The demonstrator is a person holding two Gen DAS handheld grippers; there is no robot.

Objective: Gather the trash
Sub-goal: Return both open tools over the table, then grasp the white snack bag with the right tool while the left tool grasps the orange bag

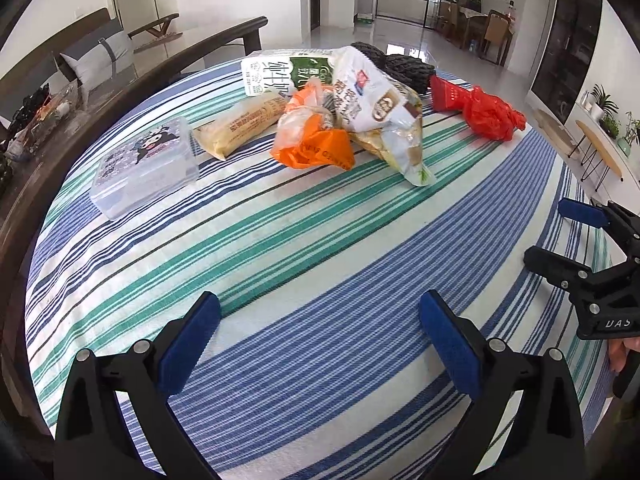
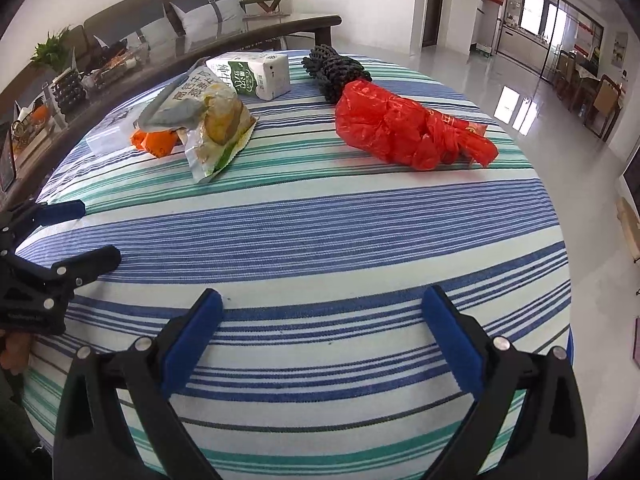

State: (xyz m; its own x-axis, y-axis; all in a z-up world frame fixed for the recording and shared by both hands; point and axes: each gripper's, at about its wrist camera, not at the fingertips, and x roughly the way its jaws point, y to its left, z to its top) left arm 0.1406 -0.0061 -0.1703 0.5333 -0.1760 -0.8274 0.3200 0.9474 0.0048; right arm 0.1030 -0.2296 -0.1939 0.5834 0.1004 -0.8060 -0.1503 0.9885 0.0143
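Note:
Trash lies at the far side of the striped tablecloth [image 1: 320, 264]: a clear plastic box [image 1: 146, 168], a beige wrapper [image 1: 240, 126], an orange bag [image 1: 316, 136], a crumpled snack bag [image 1: 384, 112], a milk carton [image 1: 280, 70], a black net bundle [image 1: 400, 64] and a red plastic bag [image 1: 484, 110]. My left gripper [image 1: 320, 320] is open and empty over the near cloth. My right gripper [image 2: 324, 316] is open and empty; the red bag [image 2: 404, 128], snack bag [image 2: 208, 120] and carton [image 2: 256, 72] lie ahead of it.
A dark wooden bench [image 1: 192, 56] with cushions runs along the table's left side. A cluttered side table [image 2: 72, 84] stands at the left. Tiled floor [image 2: 520, 96] lies beyond the table's far and right edges. Each gripper shows in the other's view [image 1: 560, 232].

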